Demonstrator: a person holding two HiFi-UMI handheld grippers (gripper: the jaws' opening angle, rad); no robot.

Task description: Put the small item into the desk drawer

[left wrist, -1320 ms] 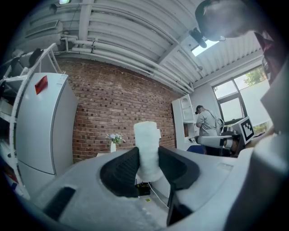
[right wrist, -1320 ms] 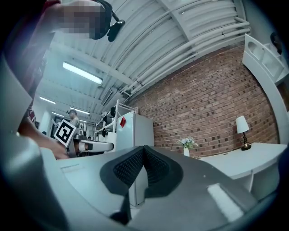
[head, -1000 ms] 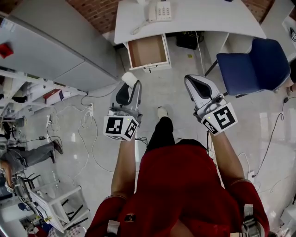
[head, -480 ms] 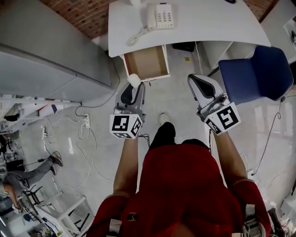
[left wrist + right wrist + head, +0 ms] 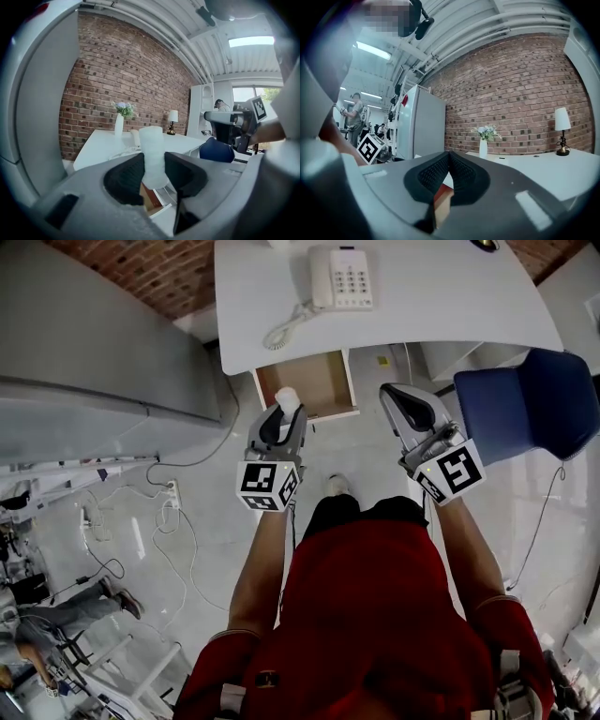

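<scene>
Fingers of the left gripper clamp the small white item upright; those of the right gripper are pressed together with nothing between. Farther ahead, the item is at the front edge of the open desk drawer, under the white desk.

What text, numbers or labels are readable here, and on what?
No text is legible in any view.
Key print on the phone: too small to read.
The left cube and right cube: black-and-white square markers only, no letters or digits.
</scene>
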